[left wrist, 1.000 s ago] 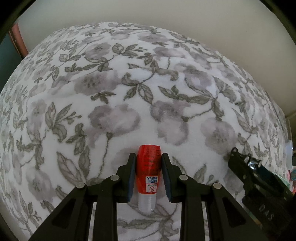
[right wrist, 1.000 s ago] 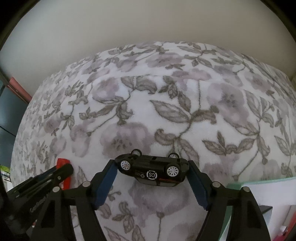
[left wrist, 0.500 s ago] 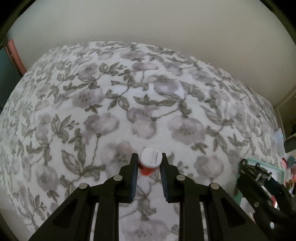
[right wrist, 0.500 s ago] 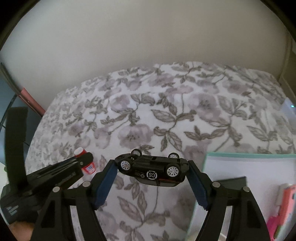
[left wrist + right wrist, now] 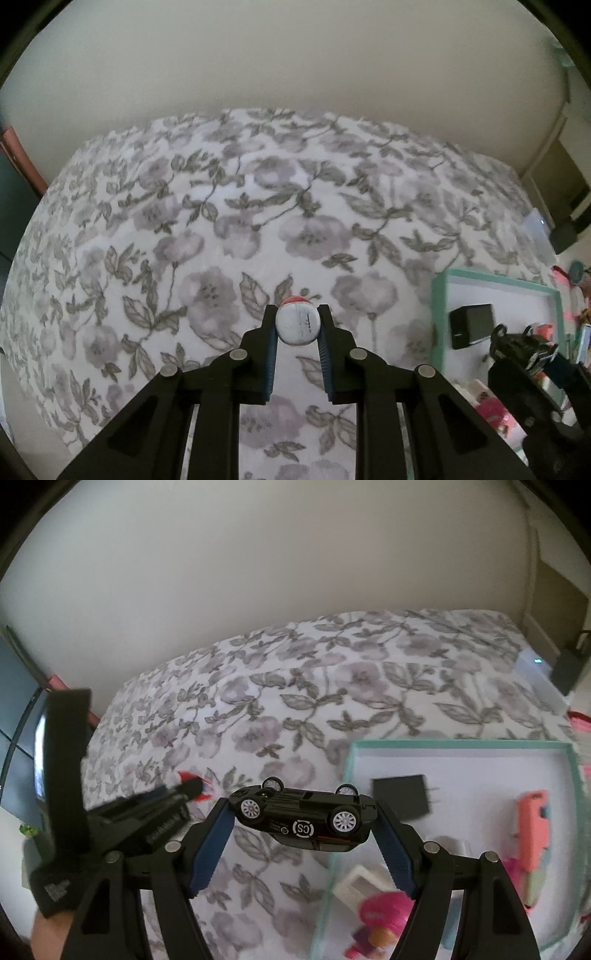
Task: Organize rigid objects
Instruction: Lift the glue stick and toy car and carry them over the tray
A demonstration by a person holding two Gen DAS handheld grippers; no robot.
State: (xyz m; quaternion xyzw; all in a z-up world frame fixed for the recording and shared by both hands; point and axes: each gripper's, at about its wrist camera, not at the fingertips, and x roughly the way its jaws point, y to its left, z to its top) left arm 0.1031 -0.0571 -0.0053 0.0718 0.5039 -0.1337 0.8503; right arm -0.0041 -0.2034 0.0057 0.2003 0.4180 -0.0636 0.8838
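Now carrying: left gripper (image 5: 297, 326) clenched on the small tube (image 5: 297, 324) at lower centre, right gripper (image 5: 306, 812) clamping the upside-down toy car (image 5: 303, 816) centre frame. Could slip on its end-on grip before reaching the tray (image 5: 458, 743) at right.

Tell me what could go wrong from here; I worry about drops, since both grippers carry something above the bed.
1. The left gripper pinches the little red tube only near its white end, so it could pivot or slip out.
2. The right gripper holds the toy car upside down by its ends; a tilt may free it.
3. The tray already holds a black block and pink items, so a dropped car could knock them.
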